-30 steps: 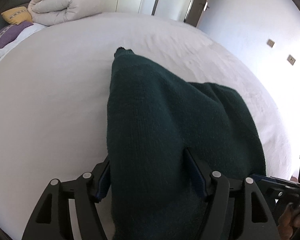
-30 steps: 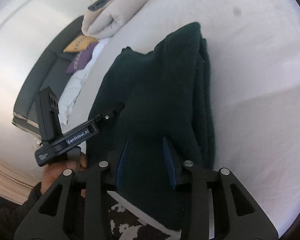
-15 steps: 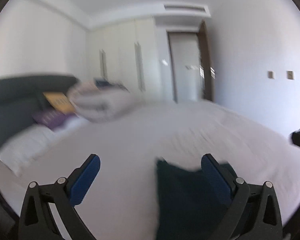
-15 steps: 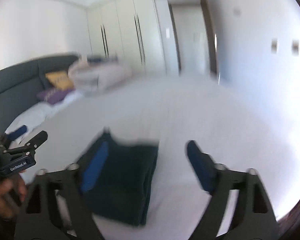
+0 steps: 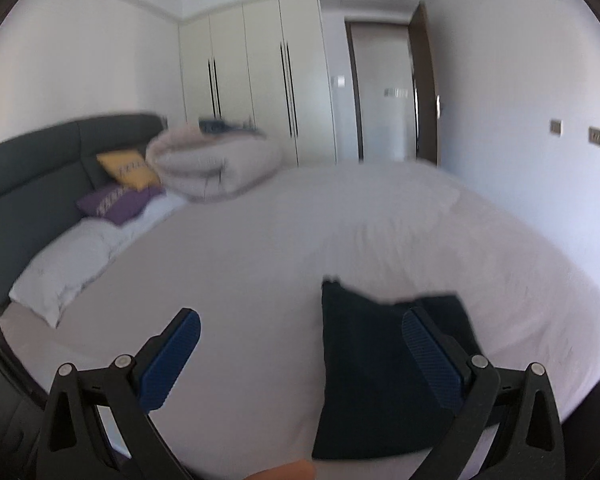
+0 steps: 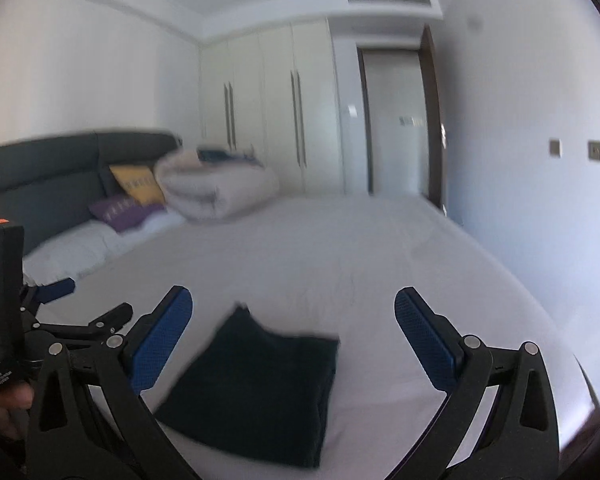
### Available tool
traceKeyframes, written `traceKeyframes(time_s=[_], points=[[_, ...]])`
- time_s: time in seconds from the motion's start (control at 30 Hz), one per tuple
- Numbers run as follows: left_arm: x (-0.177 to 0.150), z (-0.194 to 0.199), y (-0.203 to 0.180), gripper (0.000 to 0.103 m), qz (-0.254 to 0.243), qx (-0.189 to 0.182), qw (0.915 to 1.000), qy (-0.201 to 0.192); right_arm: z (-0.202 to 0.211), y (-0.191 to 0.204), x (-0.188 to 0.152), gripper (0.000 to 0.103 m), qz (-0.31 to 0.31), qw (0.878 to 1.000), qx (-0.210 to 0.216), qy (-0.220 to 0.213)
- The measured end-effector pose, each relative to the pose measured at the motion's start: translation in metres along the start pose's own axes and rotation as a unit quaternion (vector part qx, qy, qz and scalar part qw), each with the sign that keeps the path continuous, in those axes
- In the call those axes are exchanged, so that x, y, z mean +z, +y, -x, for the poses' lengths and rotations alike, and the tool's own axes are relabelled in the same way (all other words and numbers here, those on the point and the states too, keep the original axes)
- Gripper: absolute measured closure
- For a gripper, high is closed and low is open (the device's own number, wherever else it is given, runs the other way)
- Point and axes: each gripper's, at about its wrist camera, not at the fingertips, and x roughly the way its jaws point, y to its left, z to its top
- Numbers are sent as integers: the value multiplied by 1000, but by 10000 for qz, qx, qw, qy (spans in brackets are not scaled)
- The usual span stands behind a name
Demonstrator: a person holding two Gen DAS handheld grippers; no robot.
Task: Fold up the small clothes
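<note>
Looking pretty much done with this one: dark green knitted garment (image 6: 260, 392) folded into a neat rectangle, flat on the white bed sheet (image 6: 340, 248) at the near edge. Right gripper (image 6: 292, 336) up above it, jaws opening, nothing between the blue pads (image 6: 162, 344). Left gripper (image 5: 300, 356) spread wide too, holding nothing, garment (image 5: 380, 380) lying below, off toward its right finger. Probably the release step after the last fold. Next up, guessing: fetch another small piece, or maybe square up the corners. No other loose clothes in sight, so some searching needed.
</note>
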Motion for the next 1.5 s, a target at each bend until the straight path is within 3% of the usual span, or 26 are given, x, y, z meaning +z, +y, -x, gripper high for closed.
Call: traceKeyframes(time_s=[0.1, 0.2, 0.37, 0.53, 0.7, 1.5], points=[[-15, -18, -3, 0, 110, -152, 9986, 488, -12, -3, -13, 0, 1, 9991, -219, 373], [-32, -34, -11, 0, 103, -215, 9962, 842, -37, -10, -32, 0, -145, 9924, -655, 1035], [-48, -42, -20, 0, -39, -232, 9946, 1009, -57, -19, -59, 0, -404, 9811, -749, 1740], [-55, -54, -17, 0, -16, -259, 9924, 1207, -85, -26, -86, 0, -554, 9711, -820, 2172], [-60, -62, -13, 0, 84, -280, 9900, 1379, -100, -28, -102, 0, -615, 9685, -856, 2258], [-71, -77, -11, 0, 169, -379, 9841, 1725, -97, -18, -95, 0, -442, 9650, -857, 2438]])
